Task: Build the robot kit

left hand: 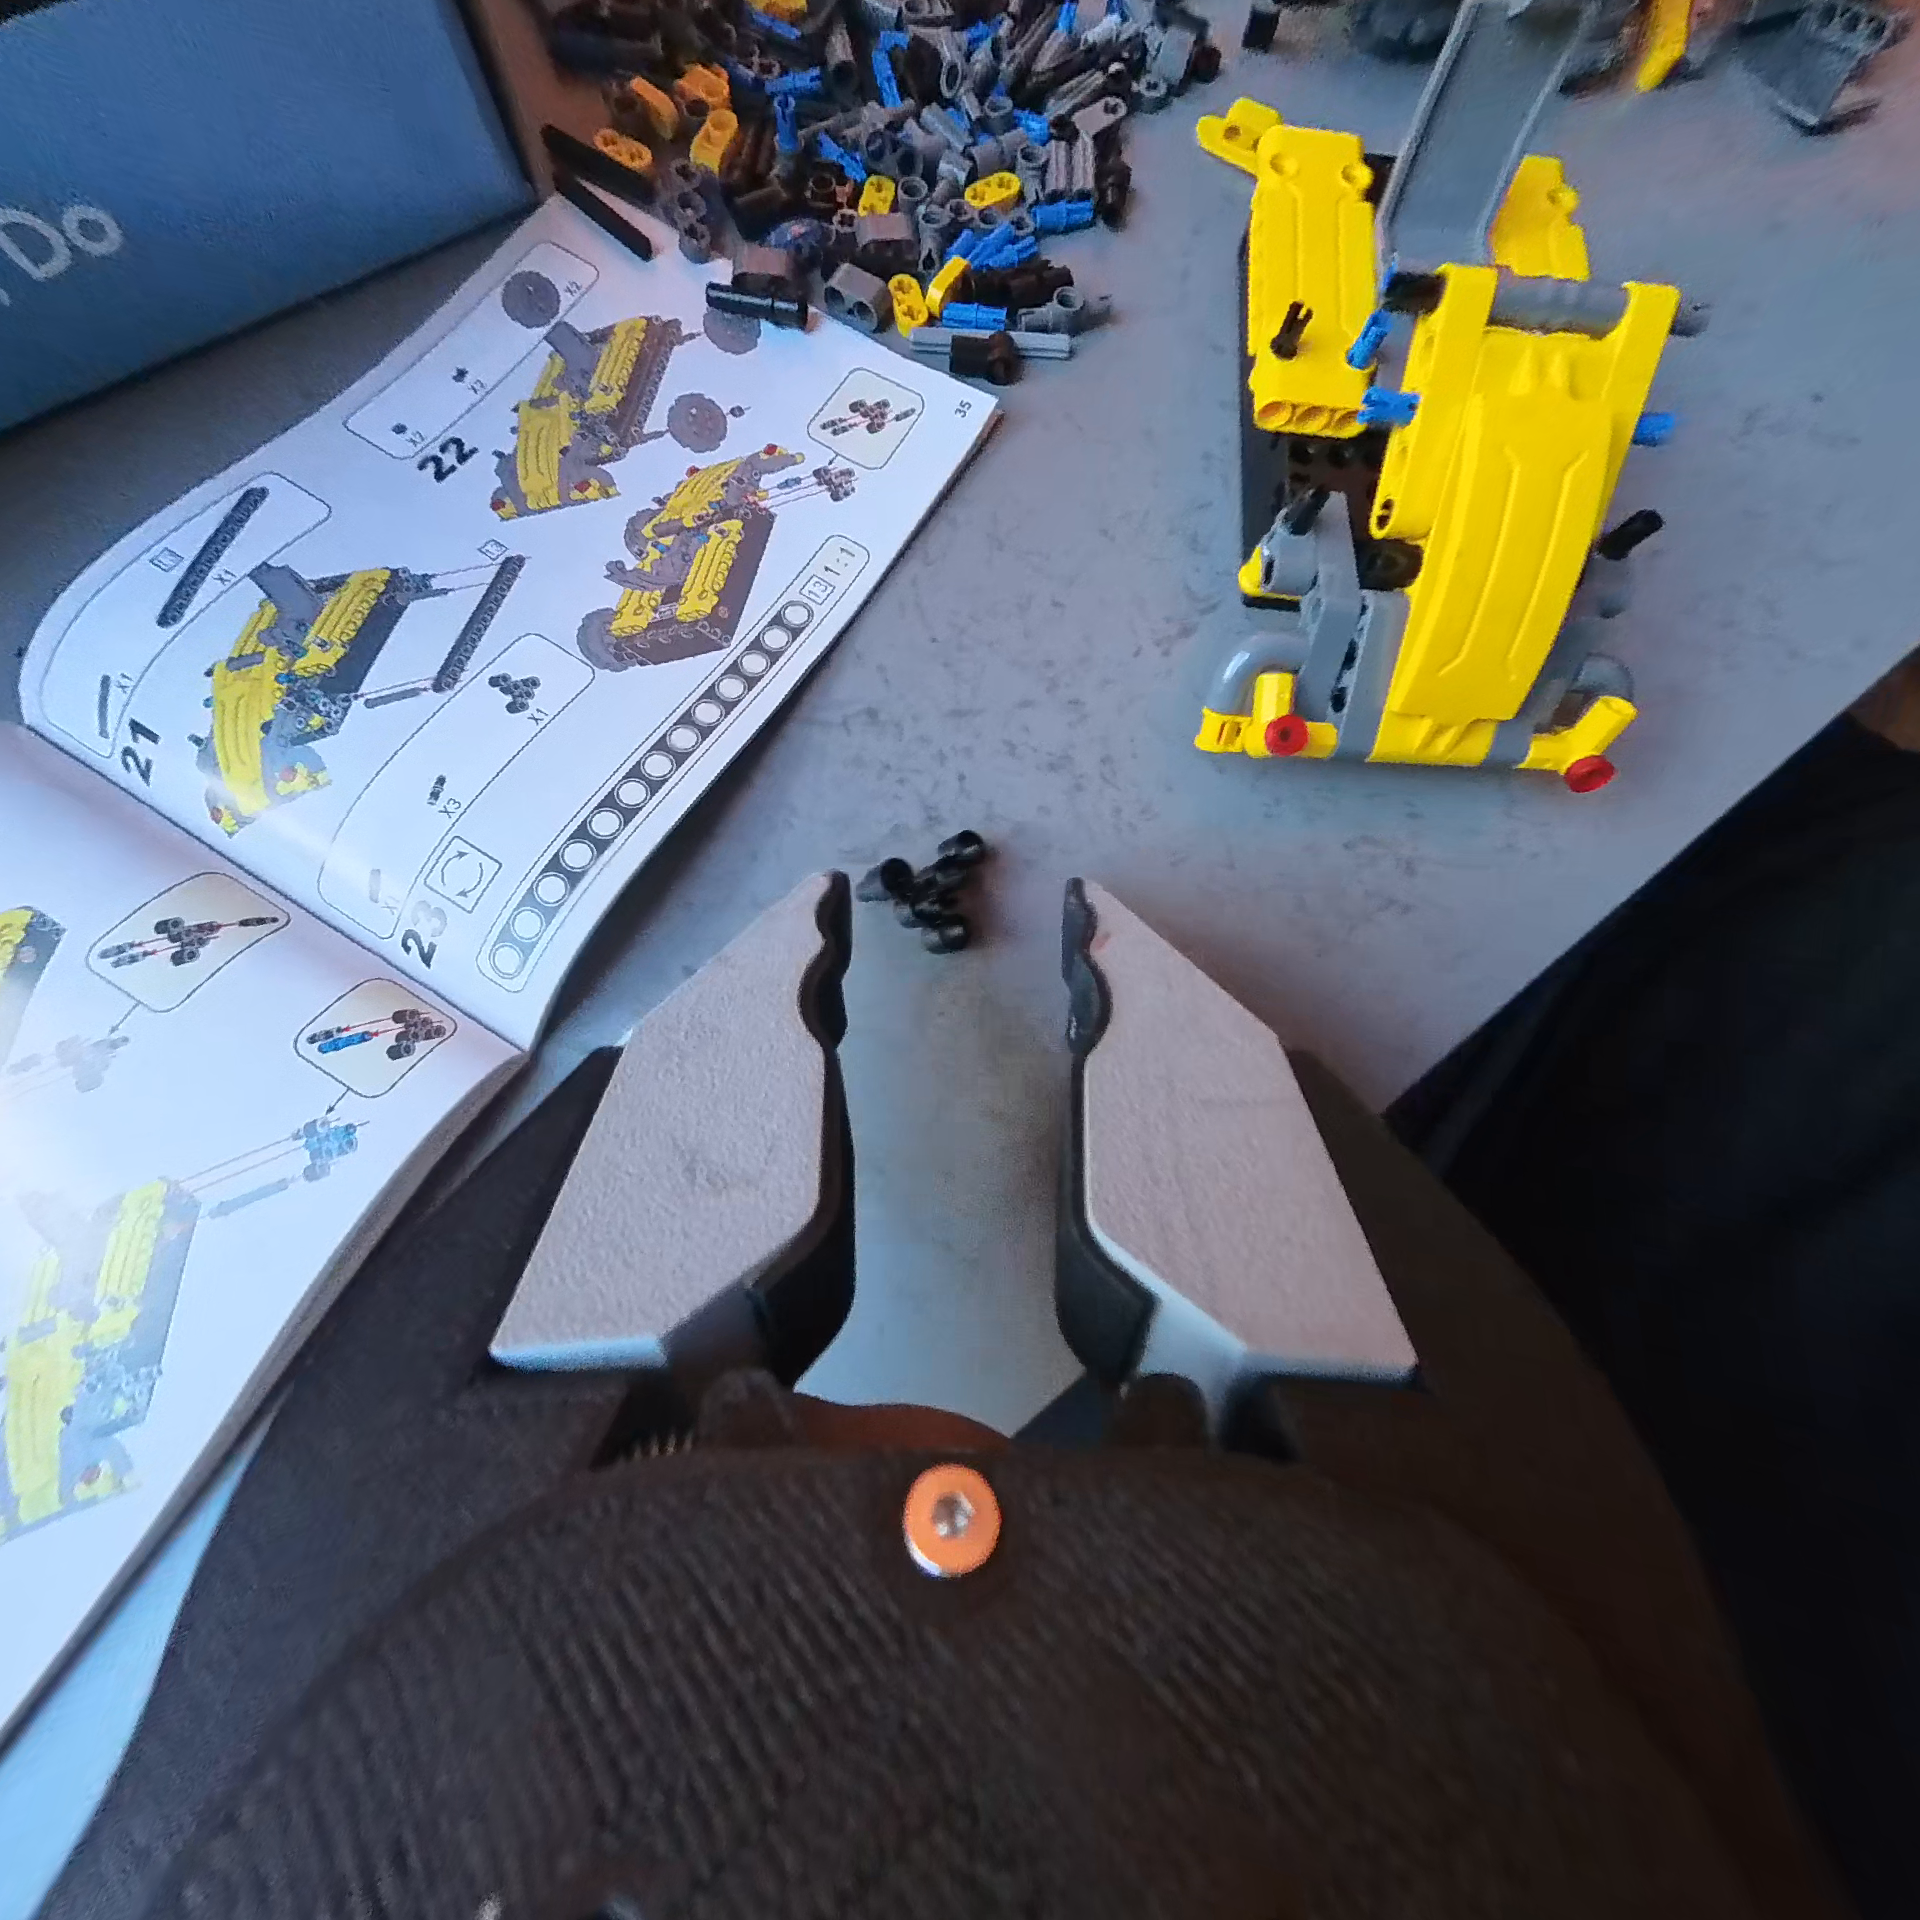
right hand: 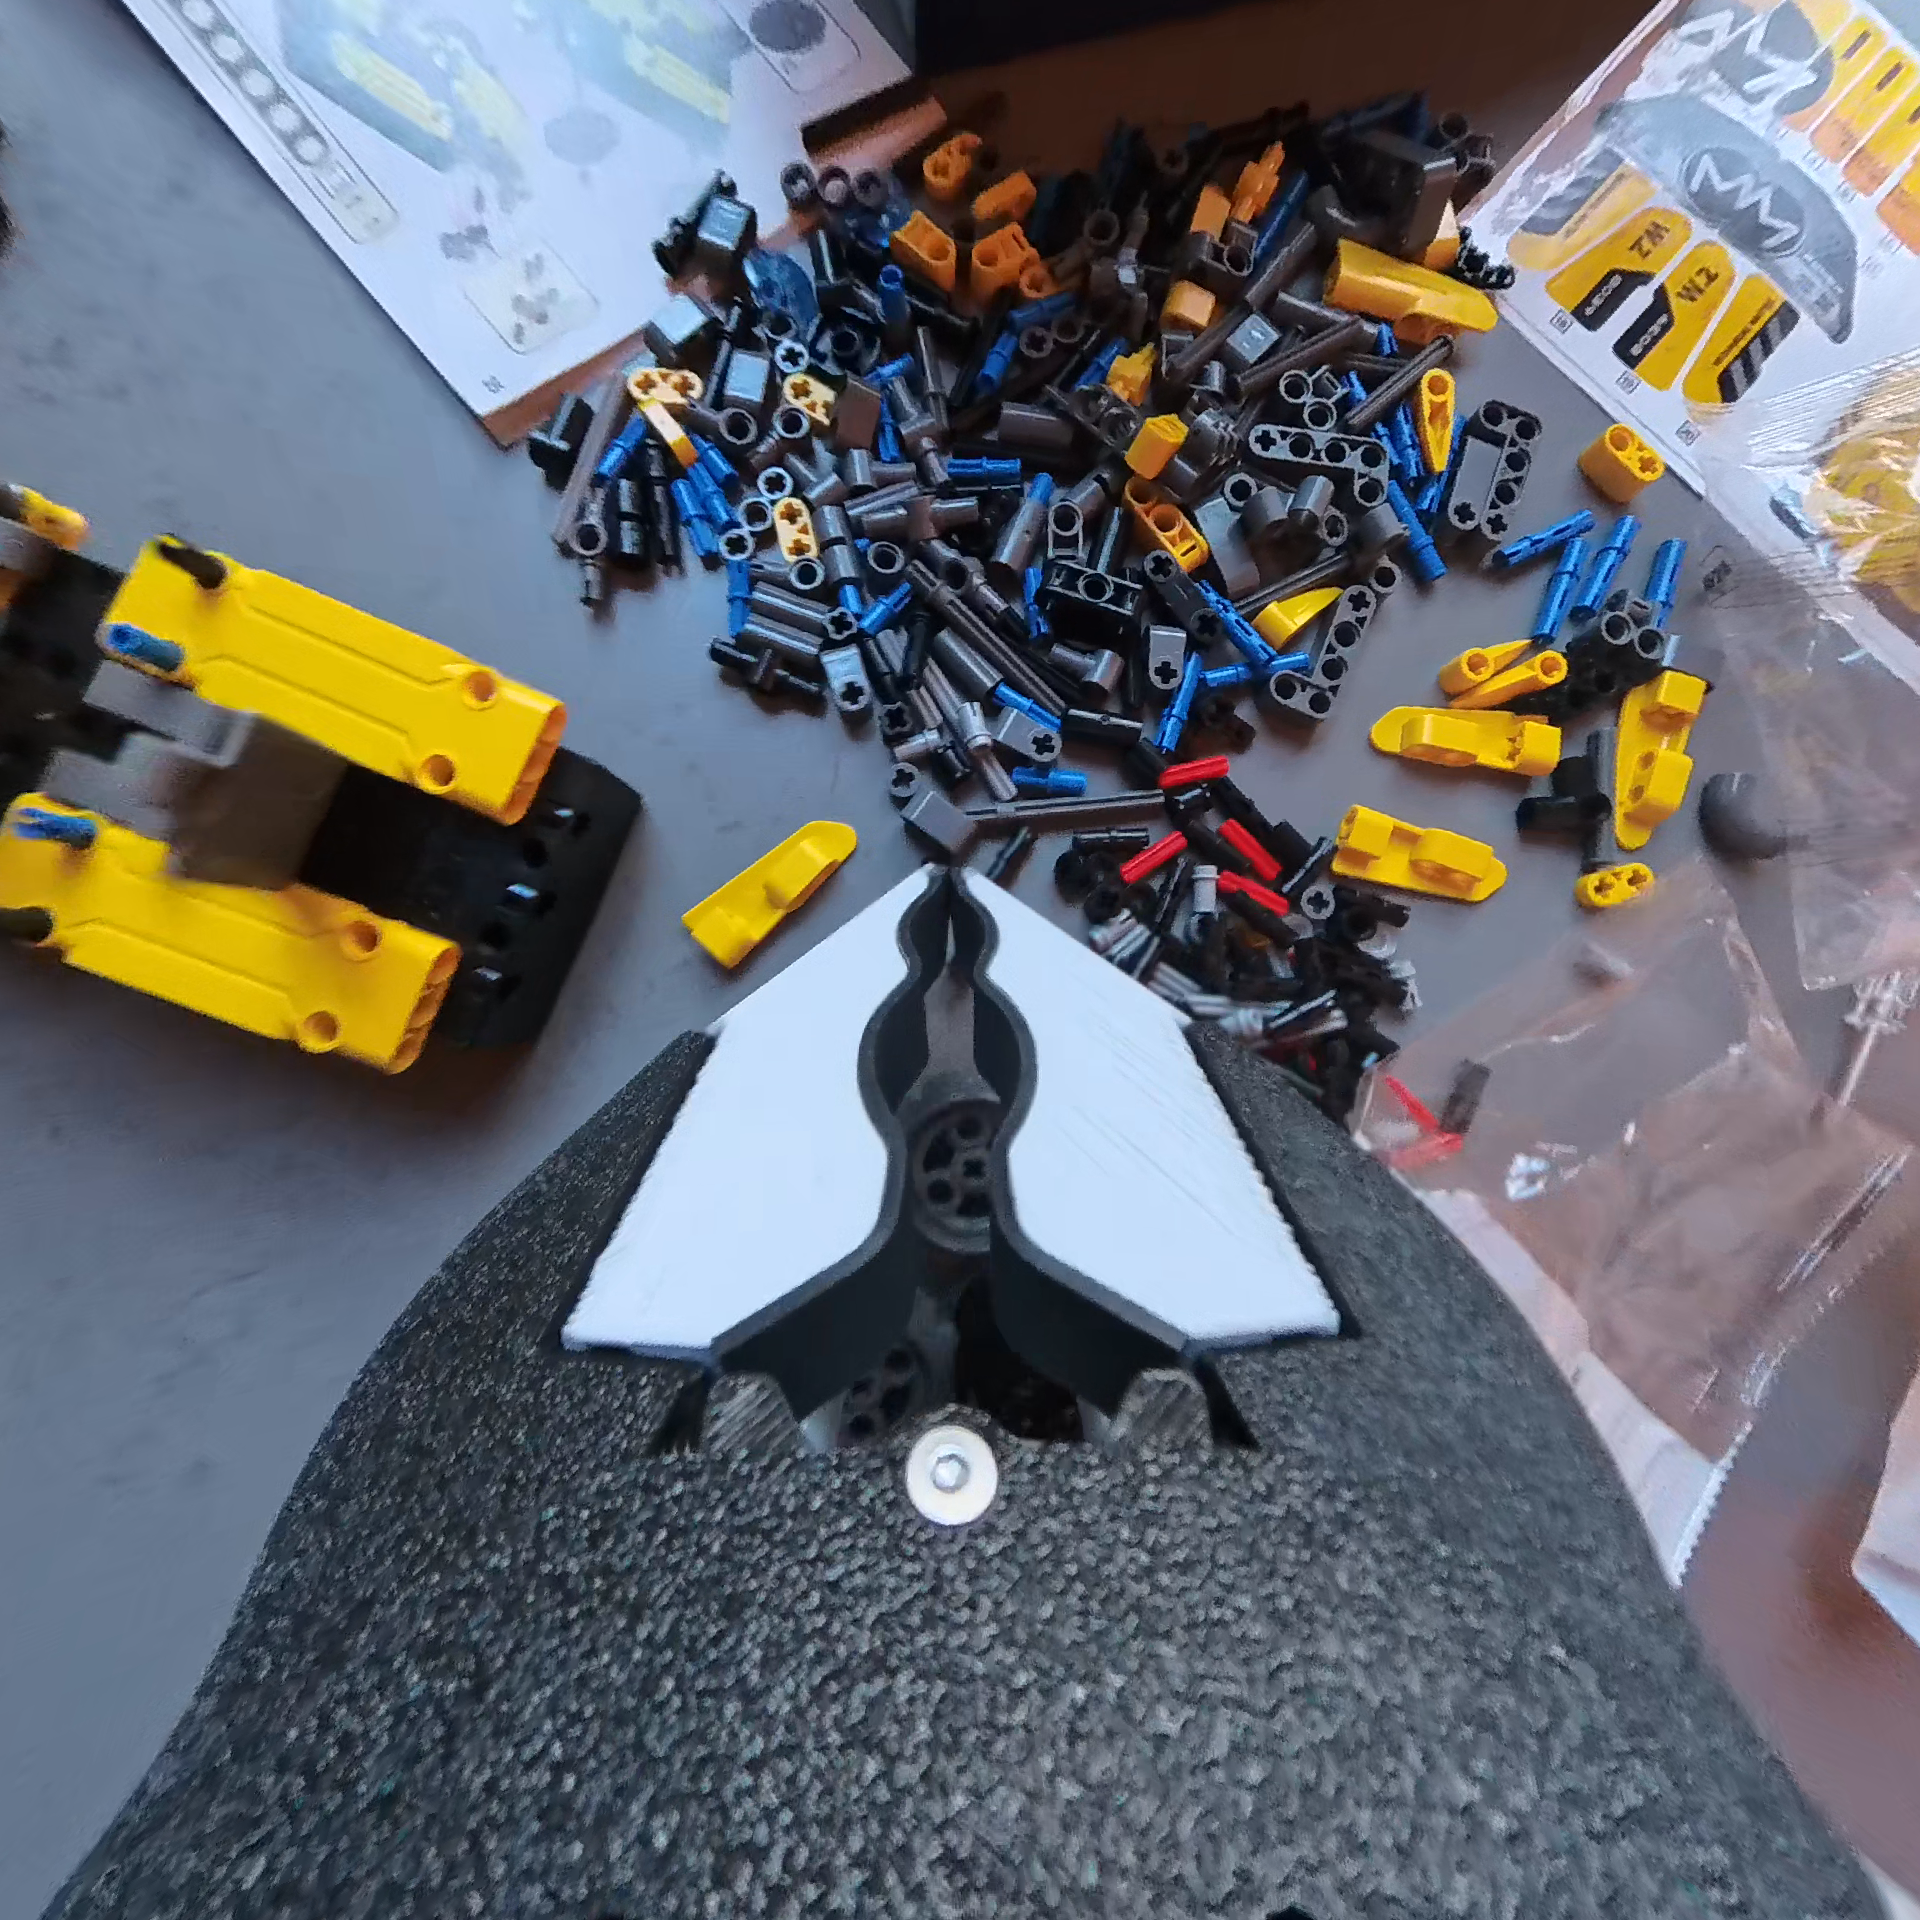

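Note:
In the left wrist view my left gripper [left hand: 954, 909] is open, low over the grey table [left hand: 1039, 644]. A small black connector piece [left hand: 928, 888] lies on the table between and just ahead of the fingertips, nearer the left one. Neither pad presses on it. A partly built yellow and grey model [left hand: 1455, 520] stands ahead to the right. In the right wrist view my right gripper [right hand: 951, 883] is shut, its tips together at the near edge of a pile of small parts [right hand: 1039, 520]. A small grey piece [right hand: 935, 821] lies just past the tips, and a yellow panel piece [right hand: 774, 888] to their left.
An open instruction booklet [left hand: 520, 582] lies left of the left gripper, with a blue box [left hand: 208, 187] behind it. The table edge [left hand: 1558, 935] runs diagonally at the right. In the right wrist view the model [right hand: 260, 790] lies left, and a sticker sheet [right hand: 1714, 239] and clear plastic bags [right hand: 1662, 1143] lie right. My right fingertips sit around 25 cm from my left ones.

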`<state>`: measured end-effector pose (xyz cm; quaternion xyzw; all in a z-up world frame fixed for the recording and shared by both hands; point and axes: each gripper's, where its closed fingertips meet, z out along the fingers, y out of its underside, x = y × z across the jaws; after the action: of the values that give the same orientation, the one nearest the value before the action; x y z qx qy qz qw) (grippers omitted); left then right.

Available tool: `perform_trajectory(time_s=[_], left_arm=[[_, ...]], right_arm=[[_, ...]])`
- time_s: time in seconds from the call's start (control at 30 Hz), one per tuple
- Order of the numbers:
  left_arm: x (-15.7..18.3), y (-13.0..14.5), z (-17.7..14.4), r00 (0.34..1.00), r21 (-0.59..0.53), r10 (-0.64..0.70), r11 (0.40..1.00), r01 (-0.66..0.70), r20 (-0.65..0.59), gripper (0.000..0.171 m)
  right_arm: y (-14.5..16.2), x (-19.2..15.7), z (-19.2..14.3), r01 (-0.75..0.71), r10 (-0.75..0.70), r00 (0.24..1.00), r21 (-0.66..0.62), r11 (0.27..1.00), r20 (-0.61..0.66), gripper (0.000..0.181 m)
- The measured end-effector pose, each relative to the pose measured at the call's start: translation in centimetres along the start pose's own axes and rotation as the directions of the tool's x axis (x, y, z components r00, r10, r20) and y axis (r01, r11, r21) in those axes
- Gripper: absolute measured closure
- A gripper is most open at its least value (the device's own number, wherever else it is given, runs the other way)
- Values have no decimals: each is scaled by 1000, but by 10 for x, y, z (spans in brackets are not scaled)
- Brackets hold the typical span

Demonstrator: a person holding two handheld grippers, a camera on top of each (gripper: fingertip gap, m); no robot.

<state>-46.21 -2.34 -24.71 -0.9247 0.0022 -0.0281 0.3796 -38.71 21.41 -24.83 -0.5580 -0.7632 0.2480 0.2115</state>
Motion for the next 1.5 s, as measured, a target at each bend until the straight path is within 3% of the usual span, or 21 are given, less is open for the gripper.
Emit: perform_trajectory(time_s=[0.33,0.63,0.83,1.17,1.5], left_arm=[[19,2,-5,1000,-13,-7,1000,7,17,135],[45,-30,-5,995,30,93,995,-93,23,135],[46,-15,-2,998,37,59,997,-60,28,135],[24,-4,-9,999,105,-12,994,9,31,139],[4,0,-11,998,155,-66,986,65,0,139]], right_arm=[[28,-48,-38,-64,56,996,116,991,71,181],[50,-77,-39,-107,92,990,151,983,105,181],[43,-62,-39,-104,98,994,157,982,48,180],[-3,15,-27,-42,51,994,92,995,-95,177],[-2,33,10,-58,57,998,-39,998,-34,172]])
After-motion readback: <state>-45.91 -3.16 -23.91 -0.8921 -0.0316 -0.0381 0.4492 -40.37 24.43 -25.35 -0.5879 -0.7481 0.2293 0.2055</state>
